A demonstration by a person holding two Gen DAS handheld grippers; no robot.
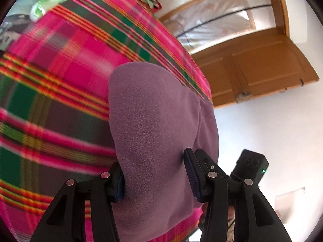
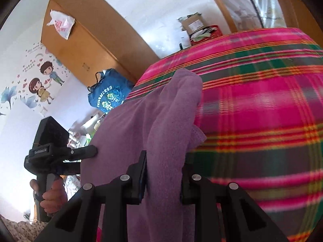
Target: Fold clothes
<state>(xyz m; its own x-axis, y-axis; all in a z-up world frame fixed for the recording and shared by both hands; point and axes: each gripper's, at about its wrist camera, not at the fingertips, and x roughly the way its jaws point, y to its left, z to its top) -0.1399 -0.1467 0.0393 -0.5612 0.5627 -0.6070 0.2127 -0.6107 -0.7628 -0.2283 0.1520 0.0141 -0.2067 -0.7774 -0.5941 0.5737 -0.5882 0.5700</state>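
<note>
A mauve fleece garment hangs bunched and lifted over the pink-and-green plaid blanket.

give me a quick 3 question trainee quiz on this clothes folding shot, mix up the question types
1. True or false: the left gripper has the soft purple fleece garment between its fingers.
2. Multiple choice: what lies under the garment? A) a bare wooden floor B) a pink, green and red plaid cloth C) a white plastic tray
3. Short answer: what does the right gripper hold, and what blue thing sits by the brown wooden cabinet?

Key
1. True: fleece fills the gap between both pads.
2. B
3. A bunched fold of the same purple fleece garment; a blue printed bag.
</note>
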